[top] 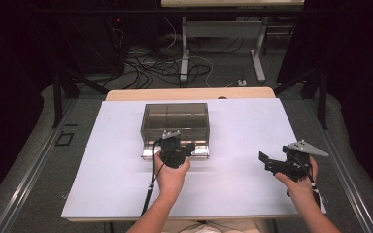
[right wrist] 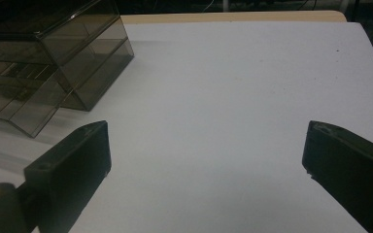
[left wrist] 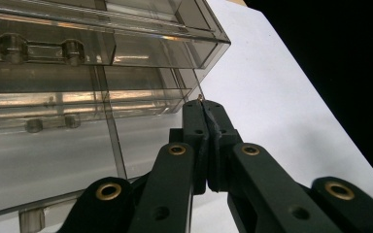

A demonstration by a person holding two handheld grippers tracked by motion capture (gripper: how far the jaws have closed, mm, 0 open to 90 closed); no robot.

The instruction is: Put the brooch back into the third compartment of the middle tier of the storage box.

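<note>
Left tool (top: 187, 145), jaws pinched fully together with nothing visibly between them, sits at the smoky plastic box's (top: 175, 119) front lip, box dead ahead at 12 o'clock on the tabletop (top: 252, 131); right tool (top: 272, 162) gapes wide and empty, box at its 10 o'clock.

A smoky clear plastic box (top: 175, 122) stands on the white board (top: 252, 131) that covers the table, toward the far middle, with a shiny flap or tray lying at its near foot. The left gripper (top: 177, 149), held in the person's left hand (top: 171, 174), sits right at that near edge of the box, its grey plate on top and its cable trailing back toward the table's near edge. Well apart to the right, the right gripper (top: 267, 162) is held above bare board in the right hand (top: 298, 182), pointing leftward.
</note>
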